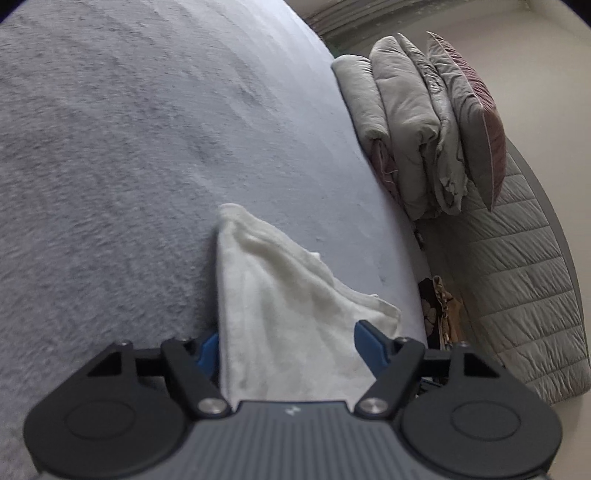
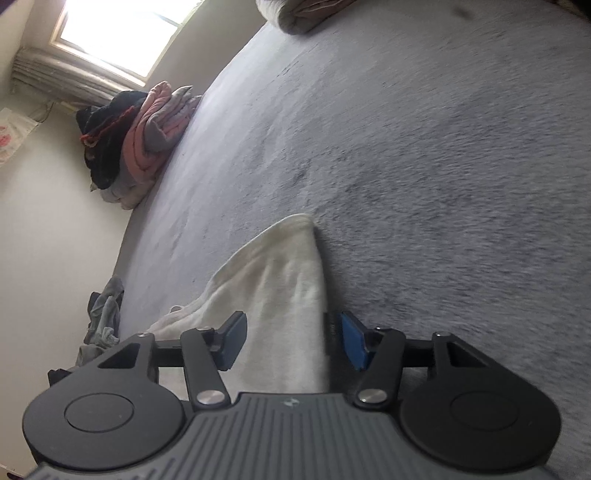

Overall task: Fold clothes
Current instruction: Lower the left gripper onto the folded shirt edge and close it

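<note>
A white garment (image 1: 288, 295) lies bunched on the grey bed cover (image 1: 129, 147), its far end drawn up into a narrow point. In the left wrist view it runs back between the blue pads of my left gripper (image 1: 290, 347). The jaws stand wide and do not squeeze it, so this gripper is open. The right wrist view shows the same white garment (image 2: 280, 295) passing between the pads of my right gripper (image 2: 293, 341). The right-hand pad (image 2: 352, 343) stands apart from the cloth edge, so this gripper is open too.
Folded beige quilts and a pillow (image 1: 417, 125) are stacked at the bed's right edge against a quilted headboard (image 1: 517, 295). A heap of pink and dark clothes (image 2: 140, 147) sits at the bed's far left below a window (image 2: 118, 33). More clothes (image 2: 103, 317) hang off the bedside.
</note>
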A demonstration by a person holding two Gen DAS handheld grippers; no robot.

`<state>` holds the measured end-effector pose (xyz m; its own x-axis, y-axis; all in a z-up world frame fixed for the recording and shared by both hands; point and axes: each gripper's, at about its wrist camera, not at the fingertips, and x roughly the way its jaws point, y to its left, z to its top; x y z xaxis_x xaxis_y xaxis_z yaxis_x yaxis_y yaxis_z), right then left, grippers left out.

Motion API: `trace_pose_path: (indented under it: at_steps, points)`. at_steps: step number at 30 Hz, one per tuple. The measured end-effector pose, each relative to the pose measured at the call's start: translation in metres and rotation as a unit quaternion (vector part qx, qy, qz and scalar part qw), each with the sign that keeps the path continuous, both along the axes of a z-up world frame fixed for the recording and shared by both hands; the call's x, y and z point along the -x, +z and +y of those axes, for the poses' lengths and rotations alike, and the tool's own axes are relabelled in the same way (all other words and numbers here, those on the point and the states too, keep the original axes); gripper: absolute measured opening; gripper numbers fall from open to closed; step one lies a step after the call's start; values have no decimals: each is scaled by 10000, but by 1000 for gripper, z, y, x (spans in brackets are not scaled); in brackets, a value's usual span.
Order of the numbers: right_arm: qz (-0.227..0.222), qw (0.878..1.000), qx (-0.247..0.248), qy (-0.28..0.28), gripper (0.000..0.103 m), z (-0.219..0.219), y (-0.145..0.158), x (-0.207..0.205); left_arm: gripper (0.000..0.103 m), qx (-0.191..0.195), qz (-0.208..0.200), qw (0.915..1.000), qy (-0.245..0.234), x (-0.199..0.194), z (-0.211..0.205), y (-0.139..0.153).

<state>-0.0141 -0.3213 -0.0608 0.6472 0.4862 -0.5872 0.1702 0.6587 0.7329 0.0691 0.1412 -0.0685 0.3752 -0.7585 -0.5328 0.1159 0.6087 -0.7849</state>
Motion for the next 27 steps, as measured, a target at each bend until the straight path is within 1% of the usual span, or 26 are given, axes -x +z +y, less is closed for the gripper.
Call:
trace_pose_path:
  at_steps: [4,6,11,13,14,16,18,19,20,21,22,25,27]
  points:
    - [-83,9999,-61,77,54,5,-5,-9,74,47,-115,9999,-72,-6,-3,-4]
    - [-133,9998,-58,142,54,8,-6,-13,72,36,-200,9997,-162,-7,-5,-6]
    - [-215,9992,-28,324,54,12,-7,-20,59,75,-271,9993,-230,-8,-7,-12]
    - [-239,9990,-1,389,54,14,-7,-22,51,82,-282,9994,-205,-9,-9,-14]
    - [-254,9988,37,425,53,17,-7,-23,49,77,-286,9994,-192,-9,-10,-15]
    - [-272,9983,97,503,49,22,-6,-24,42,47,-295,9994,-169,-11,-13,-17]
    - [-312,9979,166,536,45,27,-7,-24,37,8,-302,9994,-140,-12,-15,-18]
    - [-344,9977,224,544,44,31,-7,-24,33,-2,-287,9995,-113,-12,-15,-19]
    - [-373,9974,286,549,36,35,-8,-24,30,-12,-265,9996,-80,-13,-16,-20]
    - [-384,9972,330,542,28,38,-9,-24,24,-18,-235,9997,-34,-14,-15,-22]
    - [-387,9972,367,531,26,40,-10,-24,19,-14,-196,9998,22,-14,-15,-24]
    - [-449,9966,520,454,22,42,-9,-21,16,19,-153,9998,159,-13,-13,-28]
    - [-489,9959,625,425,21,43,-8,-19,16,-56,-205,9996,197,-11,-15,-25]
